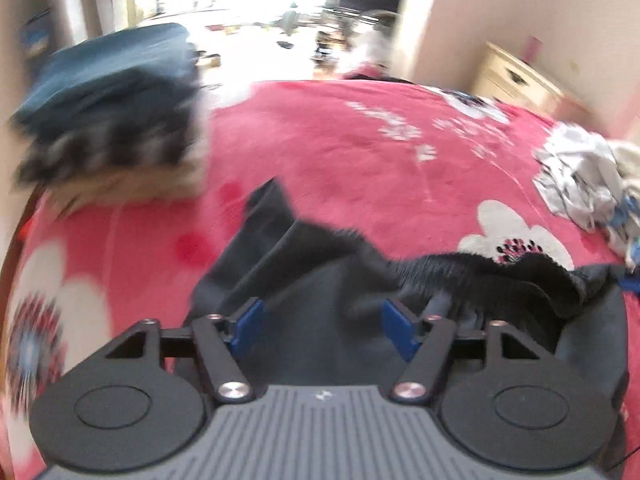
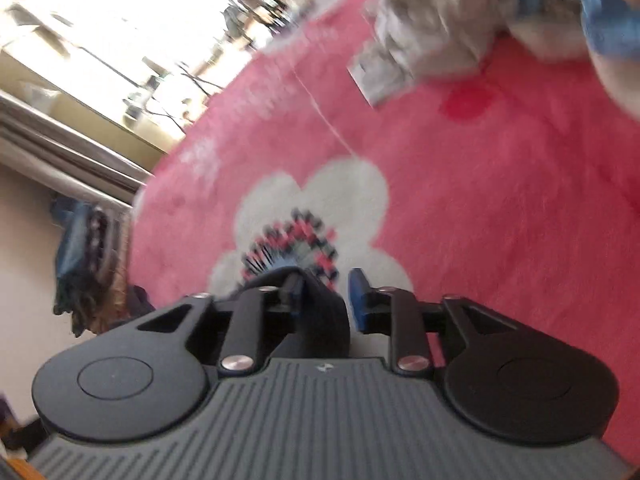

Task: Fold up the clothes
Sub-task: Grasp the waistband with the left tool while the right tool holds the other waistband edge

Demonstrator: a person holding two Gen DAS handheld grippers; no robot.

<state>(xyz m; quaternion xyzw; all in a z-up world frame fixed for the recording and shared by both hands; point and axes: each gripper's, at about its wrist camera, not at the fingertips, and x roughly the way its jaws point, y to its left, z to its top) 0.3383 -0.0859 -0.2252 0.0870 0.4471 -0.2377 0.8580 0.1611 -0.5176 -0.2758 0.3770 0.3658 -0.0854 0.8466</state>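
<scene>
A dark grey-black garment (image 1: 320, 280) lies crumpled on the pink flowered blanket (image 1: 340, 152). My left gripper (image 1: 322, 330) hovers over it with its blue pads wide apart and nothing between them. In the right wrist view my right gripper (image 2: 326, 300) has a fold of the dark garment (image 2: 320, 308) between its blue pads, over a white flower on the blanket (image 2: 500, 200). The pads stand somewhat apart and whether they pinch the cloth is unclear. Both views are motion-blurred.
A stack of folded clothes (image 1: 112, 120) sits at the blanket's far left. A heap of grey-white and blue laundry (image 1: 588, 192) lies at the right, also in the right wrist view (image 2: 460, 12). A cream dresser (image 1: 520, 76) stands against the wall.
</scene>
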